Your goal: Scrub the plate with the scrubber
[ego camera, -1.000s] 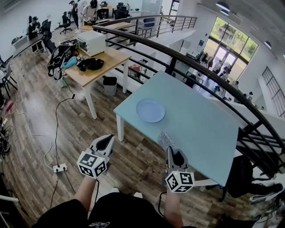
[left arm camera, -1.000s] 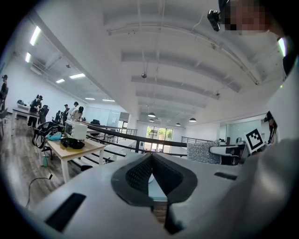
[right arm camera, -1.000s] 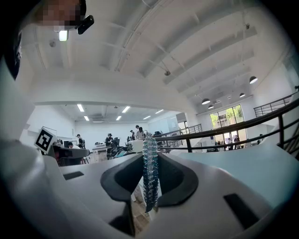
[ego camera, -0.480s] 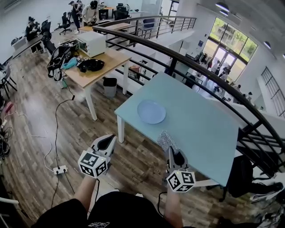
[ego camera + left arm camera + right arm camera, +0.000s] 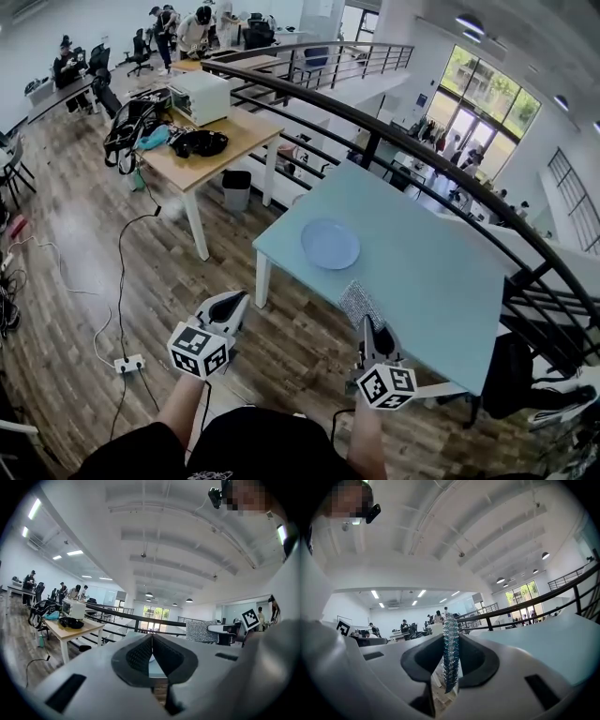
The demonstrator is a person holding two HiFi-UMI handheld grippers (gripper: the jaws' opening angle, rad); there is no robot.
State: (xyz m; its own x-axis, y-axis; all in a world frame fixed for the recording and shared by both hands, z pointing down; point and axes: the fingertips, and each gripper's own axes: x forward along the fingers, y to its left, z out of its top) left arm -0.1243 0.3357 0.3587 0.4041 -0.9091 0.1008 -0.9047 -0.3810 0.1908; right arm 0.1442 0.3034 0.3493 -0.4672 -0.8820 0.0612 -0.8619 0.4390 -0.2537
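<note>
Right tool (image 5: 365, 326) clamped on the scrubber (image 5: 359, 302), a thin mesh pad, likely soft, light and floppy, pinched by its near edge at the near side of the table (image 5: 441, 281); left tool (image 5: 228, 302) shut, empty; plate (image 5: 330, 244) bare, probably rigid and slippery, lies farther in.

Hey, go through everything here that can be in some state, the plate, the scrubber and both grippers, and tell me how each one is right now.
Plate: lying flat on the table, nothing on it, untouched.
Scrubber: clamped in the right gripper, apart from the plate.
Right gripper: shut on the scrubber.
Left gripper: shut, nothing between its jaws.
</note>
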